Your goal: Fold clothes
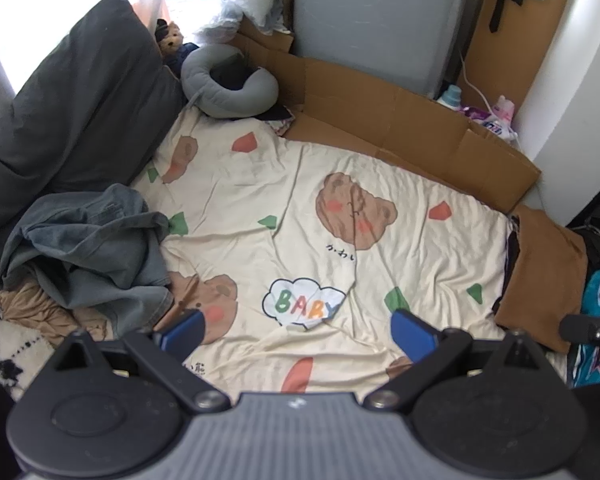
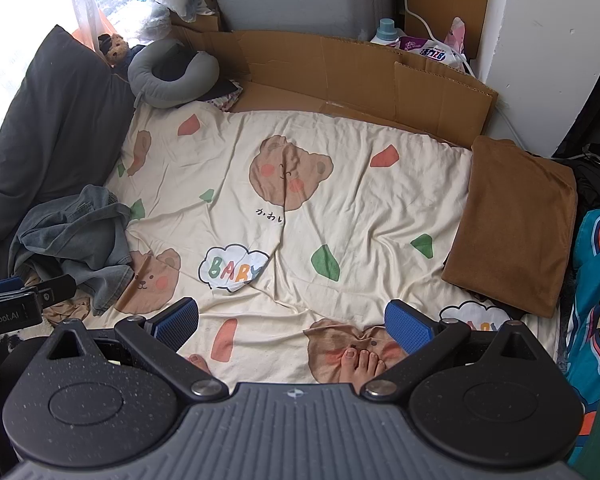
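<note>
Left wrist view: my left gripper is angled down over the cream bear-print sheet, its blue pads spread wide with nothing between them. The crumpled grey-blue garment lies at the left edge of the sheet, heaped on a tan garment and resting against the dark grey pillow. A folded brown garment sits flat at the right edge of the sheet. A grey neck pillow lies at the far corner, beside flattened cardboard that runs along the far side. Right wrist view: my right gripper hovers above the near part of the bear-print sheet, fingers fully apart and gripping nothing. The grey-blue garment is to the left, well apart from these fingers; the folded brown garment lies to the right, near the edge of the sheet. My left gripper enters at the left margin, just beside the grey-blue garment; whether it touches the fabric cannot be determined. My bare toes rest on the sheet just below the right finger
</note>
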`<state>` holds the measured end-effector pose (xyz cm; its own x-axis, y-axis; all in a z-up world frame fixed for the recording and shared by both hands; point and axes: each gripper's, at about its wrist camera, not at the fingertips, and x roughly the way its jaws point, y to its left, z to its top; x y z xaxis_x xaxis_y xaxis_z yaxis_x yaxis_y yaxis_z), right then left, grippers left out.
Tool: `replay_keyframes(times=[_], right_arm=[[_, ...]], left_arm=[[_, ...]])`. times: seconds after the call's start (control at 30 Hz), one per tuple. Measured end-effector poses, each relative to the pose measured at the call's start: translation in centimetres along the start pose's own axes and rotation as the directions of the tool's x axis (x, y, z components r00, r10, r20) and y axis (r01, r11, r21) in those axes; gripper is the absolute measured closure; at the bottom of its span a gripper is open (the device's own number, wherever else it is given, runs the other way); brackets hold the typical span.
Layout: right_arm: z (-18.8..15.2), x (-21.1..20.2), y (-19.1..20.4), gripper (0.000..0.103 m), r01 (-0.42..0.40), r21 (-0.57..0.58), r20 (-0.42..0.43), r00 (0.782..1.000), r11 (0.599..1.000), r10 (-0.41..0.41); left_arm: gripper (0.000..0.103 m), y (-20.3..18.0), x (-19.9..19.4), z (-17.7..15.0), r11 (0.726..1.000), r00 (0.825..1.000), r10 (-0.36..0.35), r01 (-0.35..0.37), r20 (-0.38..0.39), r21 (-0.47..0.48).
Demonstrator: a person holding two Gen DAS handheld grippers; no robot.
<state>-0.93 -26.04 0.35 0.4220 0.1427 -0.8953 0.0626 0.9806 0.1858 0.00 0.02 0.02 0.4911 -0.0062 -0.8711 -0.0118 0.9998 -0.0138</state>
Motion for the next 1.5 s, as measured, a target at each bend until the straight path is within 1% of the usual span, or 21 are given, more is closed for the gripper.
replay_keyframes(times=[0.87,1.5], right_arm=[[0.07,-0.04,-0.52,0.001,-0.006,0.014,0.001,1.000,1.000,0.006],[-0.07,-0.22,-0.59,0.001,0.001,0.017,0.006,1.000,1.000,-0.001]], left_arm=[[0.003,-0.77,0.29,-0.41,1.000,1.000,-0.001,0.001,-0.005,0.002],[0.003,-0.09,0.24,-0.27,1.000,1.000,-0.009,0.009,-0.010,-0.018]])
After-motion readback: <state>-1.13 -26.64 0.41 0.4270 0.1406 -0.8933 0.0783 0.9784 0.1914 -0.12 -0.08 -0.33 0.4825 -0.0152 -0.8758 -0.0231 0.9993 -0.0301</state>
